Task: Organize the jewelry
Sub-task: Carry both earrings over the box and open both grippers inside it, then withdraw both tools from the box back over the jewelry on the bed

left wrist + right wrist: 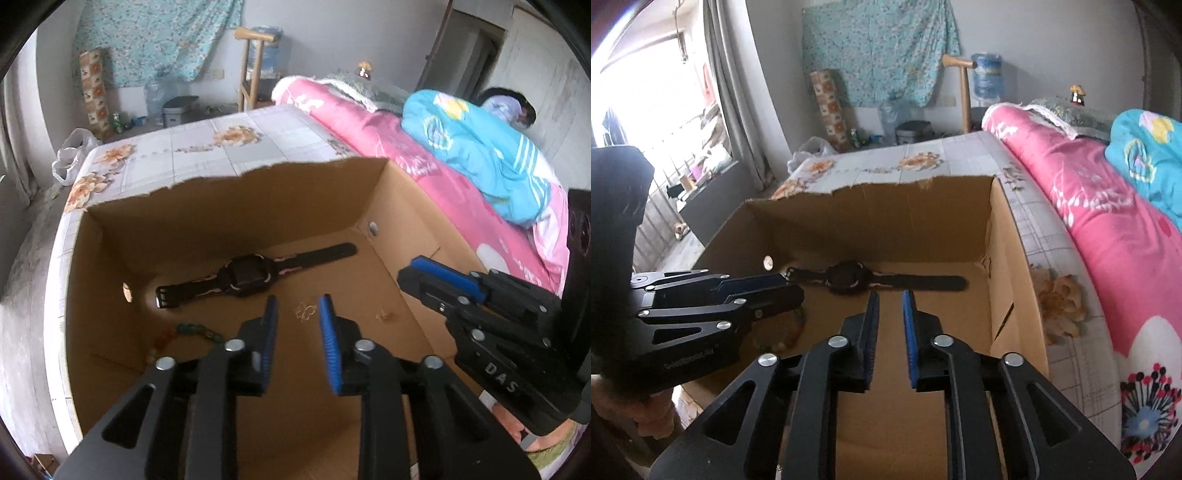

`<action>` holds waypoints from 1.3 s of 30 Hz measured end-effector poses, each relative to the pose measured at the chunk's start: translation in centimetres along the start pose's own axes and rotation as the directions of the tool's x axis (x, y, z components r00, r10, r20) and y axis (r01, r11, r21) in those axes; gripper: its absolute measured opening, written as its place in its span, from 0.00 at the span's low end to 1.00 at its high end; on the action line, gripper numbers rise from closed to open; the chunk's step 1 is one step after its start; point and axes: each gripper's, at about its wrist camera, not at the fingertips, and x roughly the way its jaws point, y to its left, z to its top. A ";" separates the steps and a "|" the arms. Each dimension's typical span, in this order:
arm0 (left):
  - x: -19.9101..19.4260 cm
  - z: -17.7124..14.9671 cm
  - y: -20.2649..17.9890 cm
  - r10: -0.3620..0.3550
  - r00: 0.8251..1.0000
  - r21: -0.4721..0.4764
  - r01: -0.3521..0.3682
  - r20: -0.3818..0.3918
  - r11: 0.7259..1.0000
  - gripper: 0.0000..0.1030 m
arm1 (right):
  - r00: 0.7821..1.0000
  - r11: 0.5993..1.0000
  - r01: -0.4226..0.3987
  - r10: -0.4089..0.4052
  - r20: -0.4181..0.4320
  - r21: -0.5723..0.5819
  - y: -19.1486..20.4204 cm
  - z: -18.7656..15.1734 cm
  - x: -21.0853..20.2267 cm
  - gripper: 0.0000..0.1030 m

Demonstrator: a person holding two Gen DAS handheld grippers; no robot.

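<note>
Blue-padded fingers of the left gripper (pixel 297 325) stand parted over the floor of a cardboard box (pixel 229 206), nothing between them. Just ahead of them a thin gold clover-shaped piece (pixel 304 312) lies on the cardboard, and a smaller gold piece (pixel 384 315) sits to its right. A black wristwatch (pixel 251 277) lies flat, strap stretched out, near the far wall. A string of green and orange beads (pixel 188 332) rests by the left wall. The right gripper (pixel 890 321) also hangs over the box with a narrow gap between its pads, empty. The box sits on a floral-print bed (pixel 207 147) beside a pink quilt (pixel 388 133).
</note>
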 end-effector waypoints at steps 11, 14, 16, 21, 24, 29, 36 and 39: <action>-3.5 -1.2 -0.6 0.043 0.996 0.026 -0.045 0.080 0.999 0.54 | 0.997 1.000 -0.002 0.002 0.071 0.001 0.4 -0.6 -3.2 0.36; -4.6 -1.9 -0.8 0.043 0.995 0.036 -0.046 0.094 0.998 0.59 | 0.996 1.000 -0.008 0.007 0.085 0.003 0.5 -0.9 -4.1 0.41; -5.6 -2.6 -0.8 0.043 0.994 0.038 -0.047 0.105 0.998 0.62 | 0.996 1.000 -0.014 0.014 0.093 0.005 0.6 -1.0 -4.7 0.44; -8.0 -4.2 -0.7 0.046 0.989 0.035 -0.051 0.137 0.998 0.67 | 0.993 1.000 -0.030 0.031 0.116 -0.007 1.3 -1.5 -6.3 0.47; -9.4 -5.3 -0.6 0.047 0.986 0.034 -0.053 0.159 0.998 0.70 | 0.991 0.999 -0.042 0.044 0.124 -0.019 1.8 -1.8 -6.9 0.48; -11.3 -7.4 -0.6 0.058 0.982 0.053 -0.068 0.180 0.996 0.75 | 0.988 0.997 -0.073 0.077 0.131 -0.037 2.5 -2.6 -8.0 0.49; -12.3 -10.5 -0.4 0.074 0.982 0.061 -0.086 0.173 0.994 0.79 | 0.987 0.991 -0.097 0.108 0.123 -0.088 3.1 -4.6 -9.5 0.49; -12.0 -11.9 -0.2 0.079 0.987 0.061 -0.089 0.143 0.994 0.80 | 0.988 0.990 -0.101 0.111 0.103 -0.103 2.8 -5.7 -9.8 0.49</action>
